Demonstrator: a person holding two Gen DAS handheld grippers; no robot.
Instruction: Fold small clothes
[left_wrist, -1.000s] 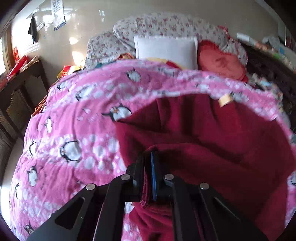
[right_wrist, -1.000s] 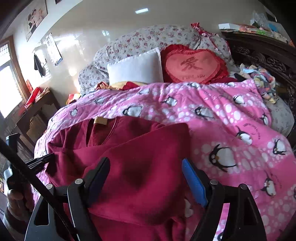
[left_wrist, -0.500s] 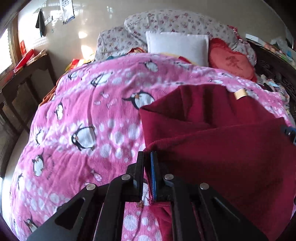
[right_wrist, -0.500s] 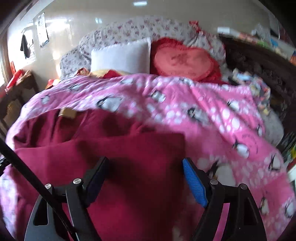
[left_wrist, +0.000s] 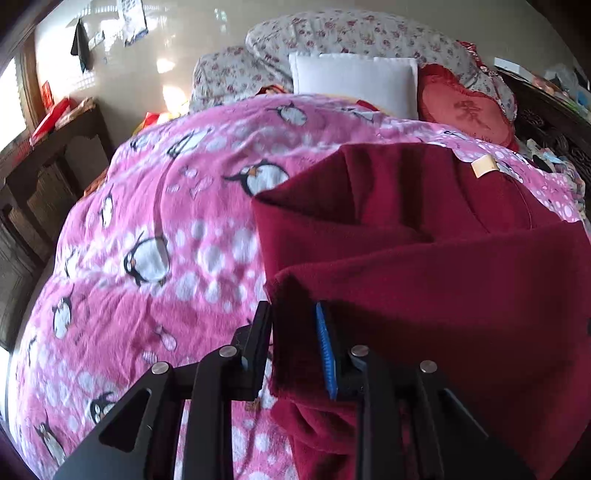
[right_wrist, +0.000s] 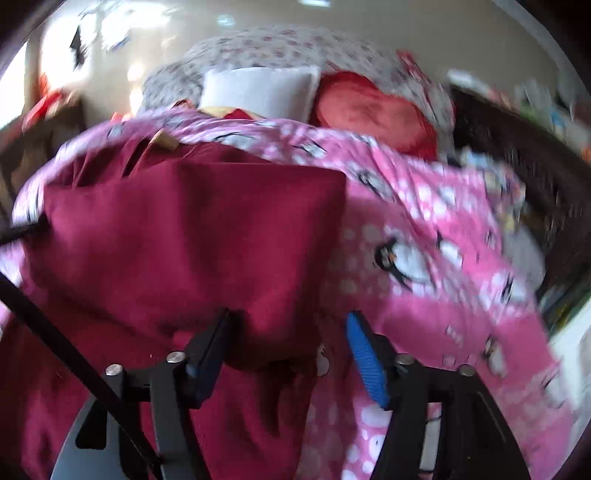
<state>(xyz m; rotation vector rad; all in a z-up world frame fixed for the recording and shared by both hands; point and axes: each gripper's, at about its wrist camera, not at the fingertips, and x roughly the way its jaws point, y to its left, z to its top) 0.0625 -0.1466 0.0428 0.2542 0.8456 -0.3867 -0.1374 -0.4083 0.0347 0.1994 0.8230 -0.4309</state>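
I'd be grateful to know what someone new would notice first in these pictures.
The dark red garment dominates, folded over on the pink penguin blanket. Behind, a white pillow stands beside a red heart cushion at the bed's head.

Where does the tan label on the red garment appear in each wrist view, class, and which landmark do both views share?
Left wrist: the tan label sits upper right, on the garment's far edge.
Right wrist: the label sits upper left, at the garment's far edge.
Shared landmark: the white pillow at the bed's head.
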